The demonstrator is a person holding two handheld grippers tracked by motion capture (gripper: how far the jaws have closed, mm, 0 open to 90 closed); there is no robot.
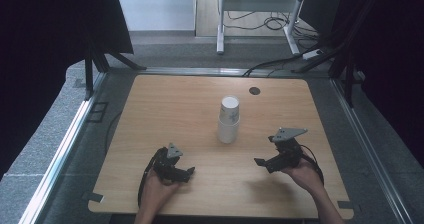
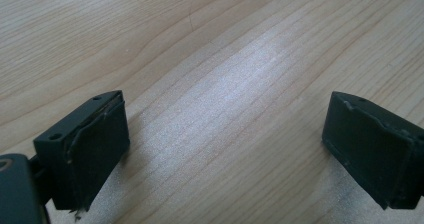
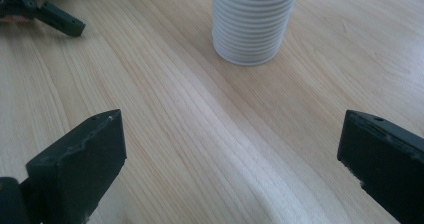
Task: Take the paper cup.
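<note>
Your left gripper (image 1: 186, 173) sits low over the near-left part of the wooden table (image 1: 165, 104), held in your left hand (image 1: 159, 188). Its jaws stand wide apart with nothing between them — in the left gripper view (image 2: 225, 149) there is just bare wood grain between the two black pads.

Move right, to the middle of the table, and you find the stack of white paper cups (image 1: 229, 120). It stands upright, mouth down, the top cup's flat base facing up, with some faint print on its side. It is apart from both grippers, a little nearer the right one.

Your right gripper (image 1: 264, 163) is at the near right, in your right hand (image 1: 302, 174), and it points left and forward toward the cups. Its jaws also gape wide and hold nothing — the right gripper view (image 3: 230, 159) looks between them at the ribbed bottom of the stack (image 3: 252, 21), well ahead of the pads, untouched.
</note>
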